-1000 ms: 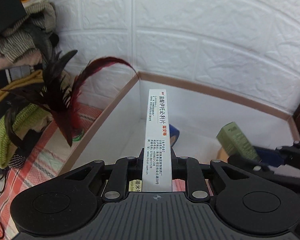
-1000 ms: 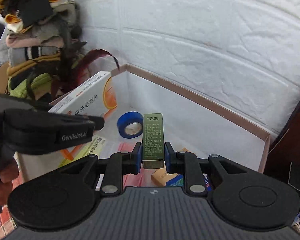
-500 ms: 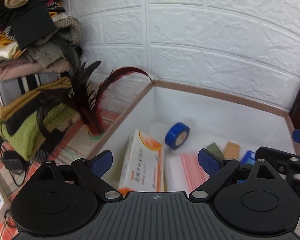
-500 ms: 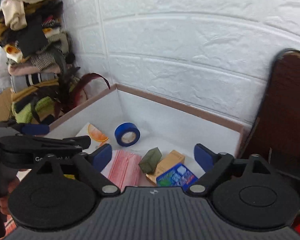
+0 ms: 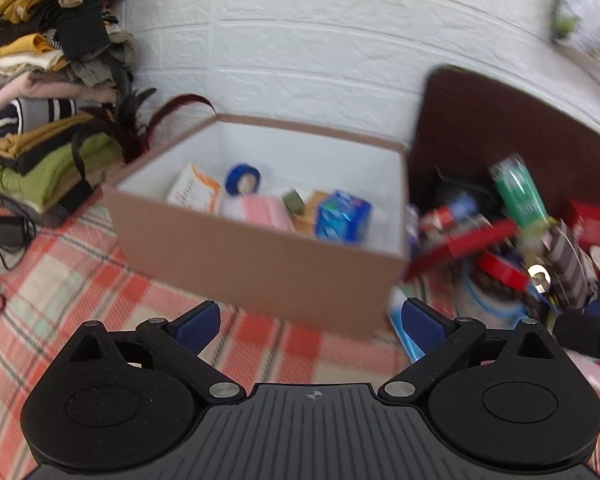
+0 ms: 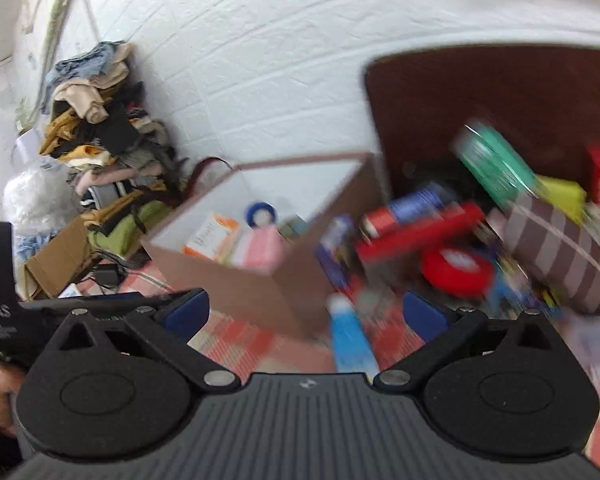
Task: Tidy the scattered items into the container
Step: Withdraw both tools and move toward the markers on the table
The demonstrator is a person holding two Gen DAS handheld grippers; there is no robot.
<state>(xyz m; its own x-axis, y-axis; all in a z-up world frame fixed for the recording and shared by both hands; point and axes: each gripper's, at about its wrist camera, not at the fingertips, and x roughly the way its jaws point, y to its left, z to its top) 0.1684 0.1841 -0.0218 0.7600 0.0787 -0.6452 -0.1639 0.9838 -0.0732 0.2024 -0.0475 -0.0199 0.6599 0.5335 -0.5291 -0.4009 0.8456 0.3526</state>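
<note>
A brown cardboard box (image 5: 260, 264) with a white inside stands on the checked cloth; it also shows in the right wrist view (image 6: 260, 292). Inside lie a white-orange medicine box (image 5: 194, 192), a blue tape roll (image 5: 242, 180), a pink pack (image 5: 260, 210), a small green box (image 5: 294, 201) and a blue pack (image 5: 342, 216). My left gripper (image 5: 312, 324) is open and empty, in front of the box. My right gripper (image 6: 306, 314) is open and empty, near the box's right corner. Scattered items lie right of the box: a red tape roll (image 6: 456, 270), a green tube (image 6: 496, 166), a striped pouch (image 6: 556, 256).
A pile of folded clothes (image 5: 48, 92) and dark feathers (image 5: 136, 120) stand left of the box. A dark wooden board (image 5: 500, 128) leans on the white brick wall behind the clutter. Cables (image 5: 8, 232) lie at the far left. A blue tube (image 6: 350, 336) lies on the cloth.
Both grippers let go of their boxes into the container, opened, and pulled back out of it. Both views have swung right toward the clutter.
</note>
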